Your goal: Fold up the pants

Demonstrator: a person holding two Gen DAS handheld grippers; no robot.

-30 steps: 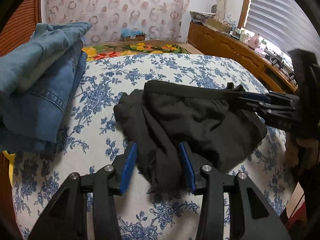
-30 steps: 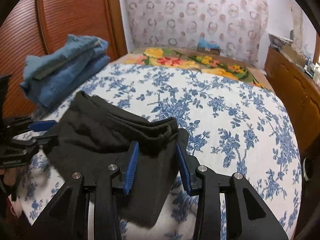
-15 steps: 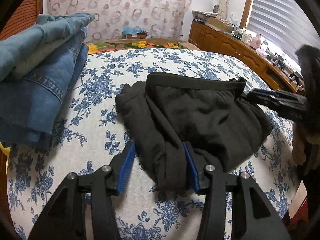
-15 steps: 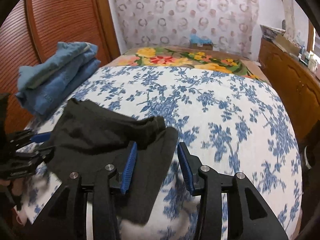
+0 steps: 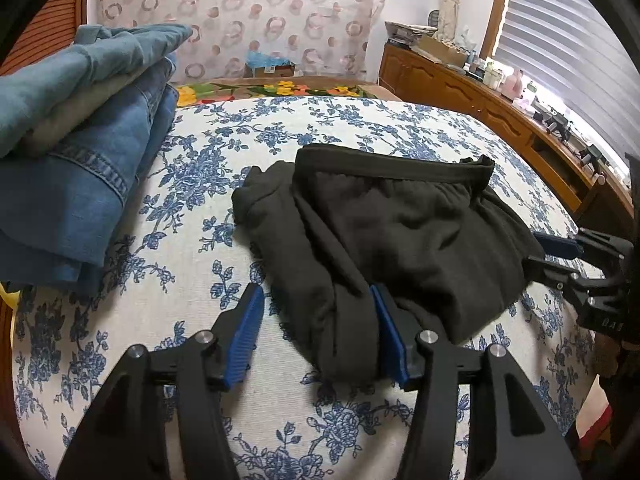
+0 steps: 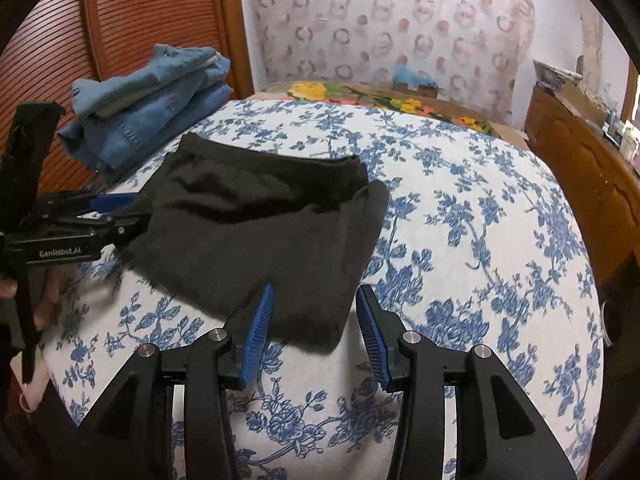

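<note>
Jaws of both grippers, left point(image 5: 316, 328) and right point(image 6: 314, 330), had just been opening, released around the black pants point(image 5: 400, 236), best withdrawn straight back without dragging cloth.

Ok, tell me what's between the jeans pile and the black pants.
Only bare floral bedspread. The left wrist view shows a clear strip of it separating the stacked jeans from the black pants; nothing else lies there.

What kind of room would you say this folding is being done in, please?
Most likely a bedroom: a bed with a blue floral bedspread, a long wooden dresser under a blinded window, and folded jeans stacked on the bed.
</note>
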